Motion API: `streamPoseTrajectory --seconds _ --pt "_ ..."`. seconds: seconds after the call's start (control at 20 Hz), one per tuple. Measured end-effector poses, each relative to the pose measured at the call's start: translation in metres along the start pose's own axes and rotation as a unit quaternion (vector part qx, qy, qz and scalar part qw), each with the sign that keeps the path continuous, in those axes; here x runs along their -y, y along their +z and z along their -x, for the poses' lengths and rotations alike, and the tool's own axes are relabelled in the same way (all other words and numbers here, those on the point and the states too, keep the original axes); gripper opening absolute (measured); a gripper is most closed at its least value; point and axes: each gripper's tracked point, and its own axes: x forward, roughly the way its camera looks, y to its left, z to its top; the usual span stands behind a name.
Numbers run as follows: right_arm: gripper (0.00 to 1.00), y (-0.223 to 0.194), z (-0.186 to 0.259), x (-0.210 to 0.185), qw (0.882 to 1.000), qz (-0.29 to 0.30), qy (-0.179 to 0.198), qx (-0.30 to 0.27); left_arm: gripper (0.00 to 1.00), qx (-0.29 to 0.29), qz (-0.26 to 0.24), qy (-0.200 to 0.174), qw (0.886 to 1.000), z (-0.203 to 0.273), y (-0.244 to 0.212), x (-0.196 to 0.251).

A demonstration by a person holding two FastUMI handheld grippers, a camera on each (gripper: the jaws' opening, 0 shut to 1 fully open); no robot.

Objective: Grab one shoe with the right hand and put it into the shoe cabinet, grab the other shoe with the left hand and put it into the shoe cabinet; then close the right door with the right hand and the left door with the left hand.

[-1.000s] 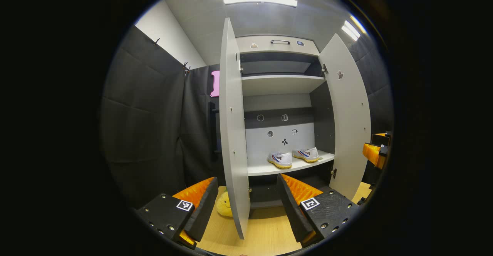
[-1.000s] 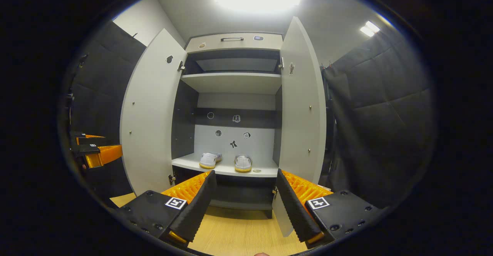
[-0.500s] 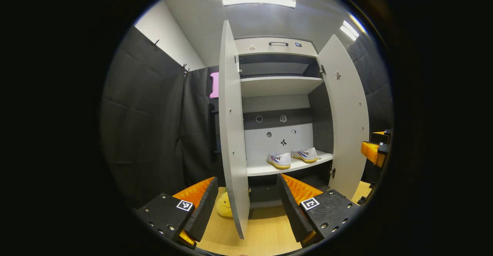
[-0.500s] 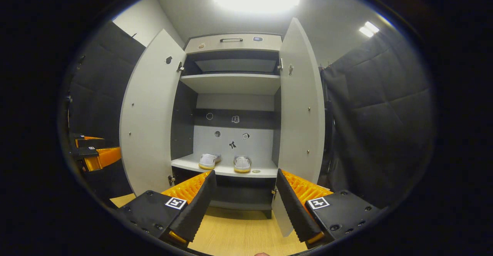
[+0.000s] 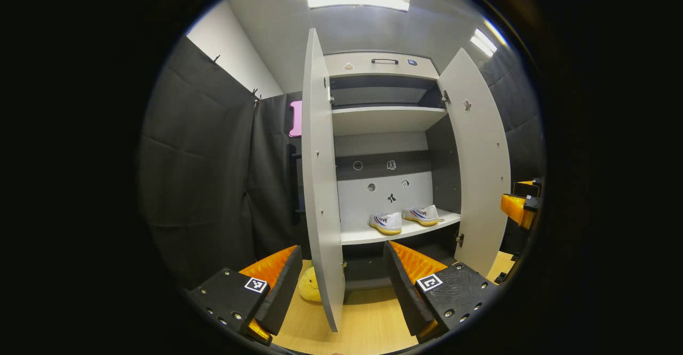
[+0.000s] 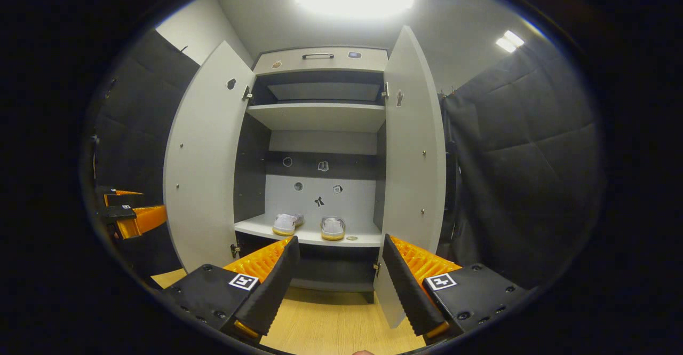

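Observation:
Two white shoes with yellow soles stand side by side on the cabinet's lower shelf (image 5: 373, 235): the left shoe (image 5: 387, 222) (image 6: 284, 224) and the right shoe (image 5: 422, 214) (image 6: 333, 228). Both grey doors hang open, the left door (image 5: 320, 184) (image 6: 205, 168) and the right door (image 5: 477, 157) (image 6: 413, 168). My left gripper (image 5: 341, 285) is open and empty, its fingers on either side of the left door's edge. My right gripper (image 6: 337, 285) is open and empty in front of the cabinet, near the right door's lower edge. The other gripper shows at the frame edge (image 5: 517, 208) (image 6: 133, 219).
A yellow plush toy (image 5: 309, 284) lies on the wooden floor (image 6: 331, 323) behind the left door. The cabinet has an upper shelf (image 6: 320, 115) and a top drawer with a handle (image 6: 317, 56). Black padded walls close in on both sides.
Both views have drawn slightly back from the cabinet and drifted a little; the shoes and doors have not moved. Both grippers stay open.

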Motion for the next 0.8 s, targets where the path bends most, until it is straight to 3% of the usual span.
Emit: streamPoseTrajectory --seconds 0.8 --pt "0.98 0.008 -0.007 0.0 1.0 -0.001 -0.008 0.009 0.82 0.012 0.006 -0.011 1.0 -0.011 0.007 0.005"
